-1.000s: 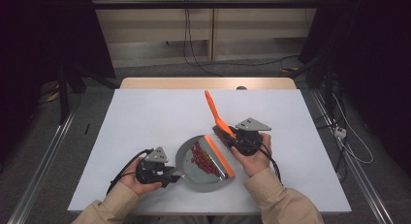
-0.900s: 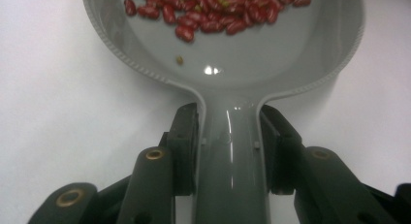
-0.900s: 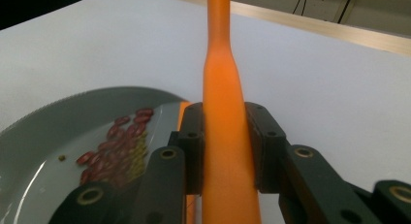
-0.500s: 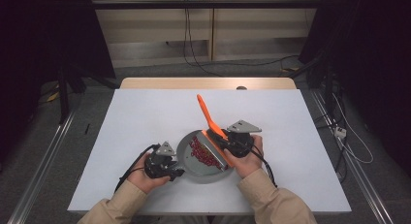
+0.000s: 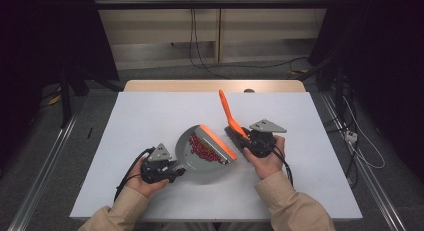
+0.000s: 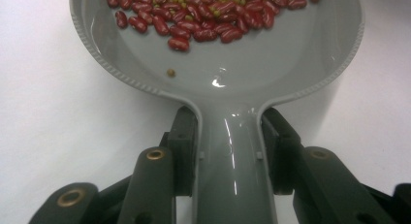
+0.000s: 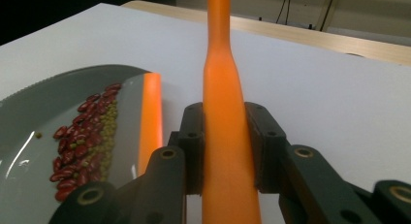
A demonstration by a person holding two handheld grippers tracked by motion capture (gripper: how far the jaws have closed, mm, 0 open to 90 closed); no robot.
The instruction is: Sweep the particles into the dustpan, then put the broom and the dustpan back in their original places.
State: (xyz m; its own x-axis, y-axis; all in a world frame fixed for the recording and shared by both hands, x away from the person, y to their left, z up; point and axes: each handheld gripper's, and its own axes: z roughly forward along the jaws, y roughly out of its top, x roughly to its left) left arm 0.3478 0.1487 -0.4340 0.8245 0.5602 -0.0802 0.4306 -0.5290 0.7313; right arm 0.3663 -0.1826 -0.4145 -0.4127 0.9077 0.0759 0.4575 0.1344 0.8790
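On the white bench (image 5: 150, 111), left tongs (image 5: 172, 172) clamp the grey plastic dustpan (image 5: 202, 163) holding red beans (image 5: 200, 150); right tongs (image 5: 243, 141) grip the orange brush handle (image 5: 226, 108) just beside its lip

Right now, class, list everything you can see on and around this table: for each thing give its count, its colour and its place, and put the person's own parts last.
Table: one, white top with a wooden far edge, centre of the high view.
Dustpan: one, grey with an orange lip, on the table between the hands.
Red beans: many, dark red, heaped in the dustpan near its lip.
Green beans: many, small, green, among the red beans.
Brush: one, orange handle, tilted up beside the dustpan's lip.
Cables: several, black, on the floor behind the table.
Left tongs: one, black, shut on the dustpan's handle.
Right tongs: one, black, shut on the brush handle.
Sleeves: two, tan, bottom edge.
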